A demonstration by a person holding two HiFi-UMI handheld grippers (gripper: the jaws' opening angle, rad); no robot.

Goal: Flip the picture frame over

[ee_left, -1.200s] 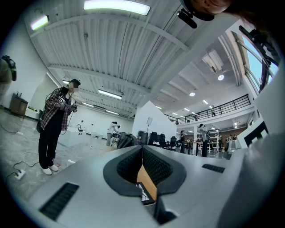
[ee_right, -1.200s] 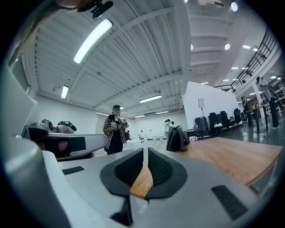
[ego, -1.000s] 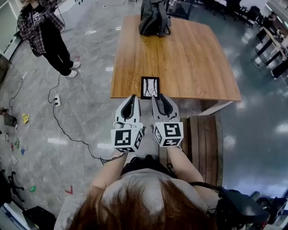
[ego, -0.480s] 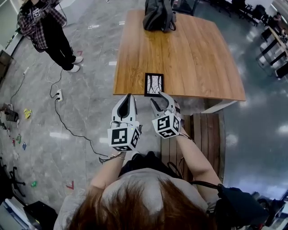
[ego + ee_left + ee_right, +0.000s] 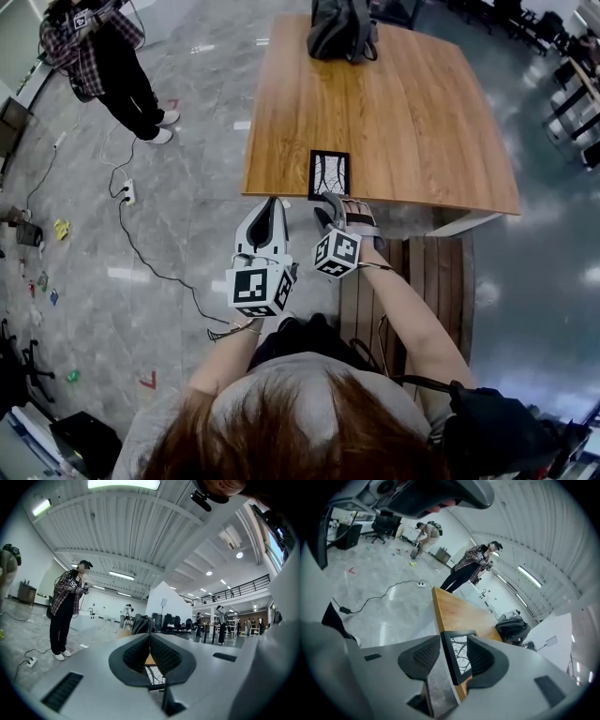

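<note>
— Where's the frame (image 5: 329, 174)?
— Flat, picture up, at the table's (image 5: 412, 112) near edge, left of its middle.
— Right gripper (image 5: 334, 201)?
— Jaws apart, just been opening, with the frame's near end between them.
— Left gripper (image 5: 273, 201)?
— Jaws together, empty, just off the near edge, left of the frame.

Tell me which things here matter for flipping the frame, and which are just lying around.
Job: picture frame at the wooden table's near edge; right gripper, jaws just opened, frame's edge between them.
Lying about: backpack on the table's far end; power strip on the floor; slatted bench.
</note>
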